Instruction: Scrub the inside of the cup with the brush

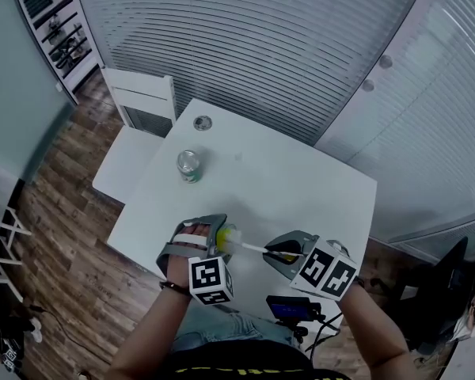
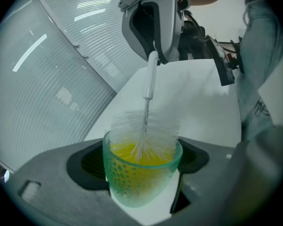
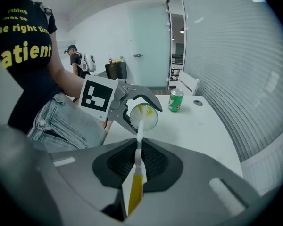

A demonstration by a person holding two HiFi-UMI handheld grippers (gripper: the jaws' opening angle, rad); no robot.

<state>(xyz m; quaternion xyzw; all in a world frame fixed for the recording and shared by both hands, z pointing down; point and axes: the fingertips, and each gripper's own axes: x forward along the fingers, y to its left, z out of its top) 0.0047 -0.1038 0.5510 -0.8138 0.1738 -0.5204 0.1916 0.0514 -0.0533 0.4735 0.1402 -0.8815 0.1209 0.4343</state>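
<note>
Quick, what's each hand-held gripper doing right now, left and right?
Left hand-held gripper: closed on the cup.
Right hand-held gripper: closed on the brush, bristles inside the cup.

Translucent green-yellow cup (image 2: pixel 140 178) tipped sideways, white bristle brush (image 2: pixel 145 126) partly inside.

Cup (image 2: pixel 141 182): translucent green-tinted wall, pebbled with small dimples, frosted rather than clear (glass or plastic, cannot tell). Brush (image 2: pixel 149 86): smooth white plastic stem, fine white bristles, glossy yellow handle. Left gripper (image 1: pixel 220 236) and right gripper (image 1: pixel 279 250): matt grey plastic shells, pads (image 3: pixel 120 163) dark with a fine ribbed texture. Table (image 1: pixel 301 188): smooth white matt top, with a can (image 1: pixel 189 165) toward its 10 o'clock that has a shiny metal lid and green printed side; floor (image 1: pixel 71 212): wood-grain planks, slight sheen.
</note>
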